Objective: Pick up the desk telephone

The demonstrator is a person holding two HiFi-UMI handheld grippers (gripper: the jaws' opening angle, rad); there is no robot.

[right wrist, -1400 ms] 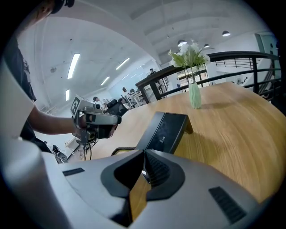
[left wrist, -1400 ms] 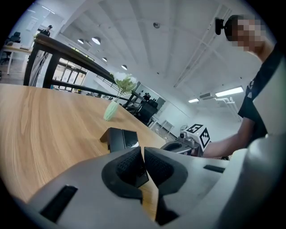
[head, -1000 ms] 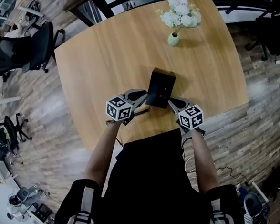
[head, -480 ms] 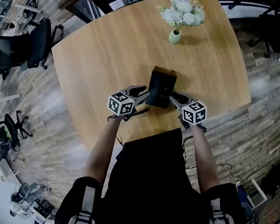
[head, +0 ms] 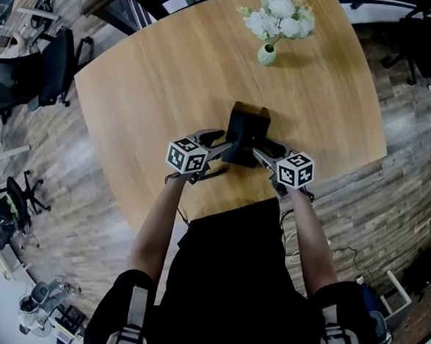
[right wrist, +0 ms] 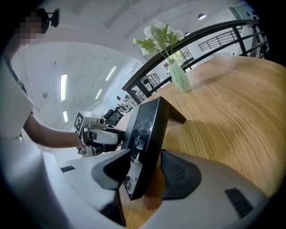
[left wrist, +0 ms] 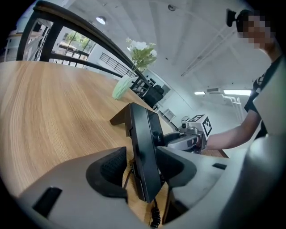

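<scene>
Desk telephone (head: 247,135), vase (head: 266,56) beyond (white flowers (head: 279,14))

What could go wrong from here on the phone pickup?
1. The jaws of the left gripper and right gripper have just been opening. Each pair straddles a thin side edge of the desk telephone without pressing on it. Lifting before both close could tip or drop it.
2. The coiled cord lies just below the left jaws and might get pinched or snag.
</scene>
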